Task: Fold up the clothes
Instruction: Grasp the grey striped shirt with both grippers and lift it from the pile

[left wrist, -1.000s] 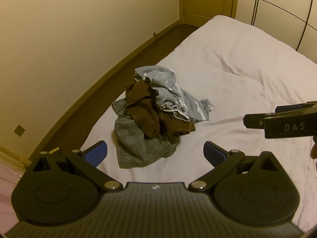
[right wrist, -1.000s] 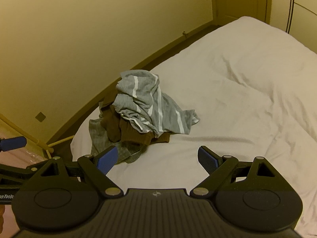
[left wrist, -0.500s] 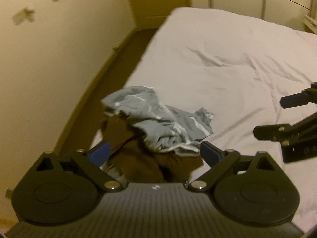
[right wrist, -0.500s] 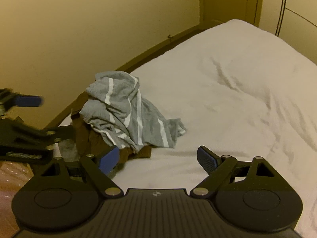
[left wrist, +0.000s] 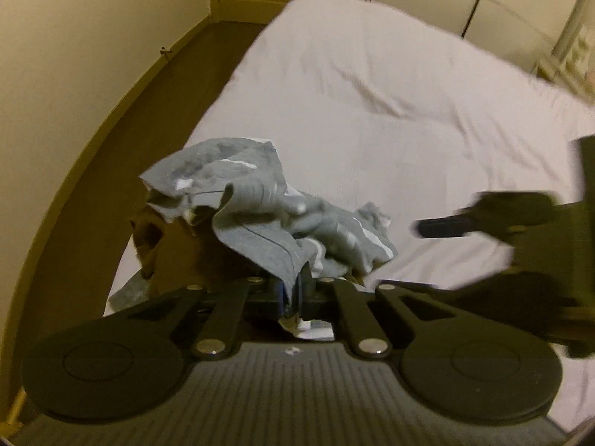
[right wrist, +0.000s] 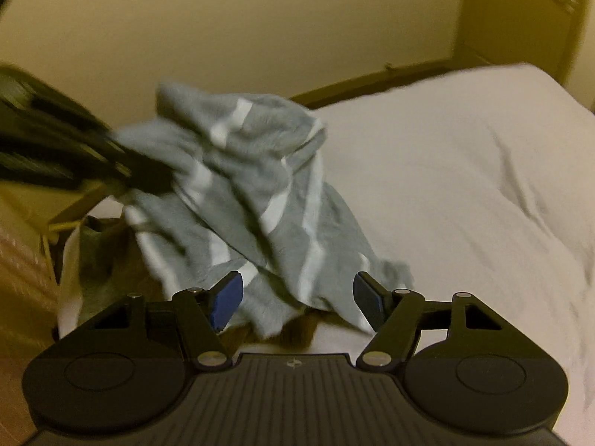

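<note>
clothes pile (left wrist: 260, 219) on white bed (left wrist: 372, 93) beside cream wall (left wrist: 74, 55).

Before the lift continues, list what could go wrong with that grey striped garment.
1. The left gripper pinches only a small edge of the grey striped garment; it may slip out.
2. The garment lies on the brown garment, which might drag along off the bed edge.
3. The right gripper is open with cloth bunched between its fingers; it could grab several layers.

Two close wrist views — shared clothes pile (left wrist: 282, 223)
</note>
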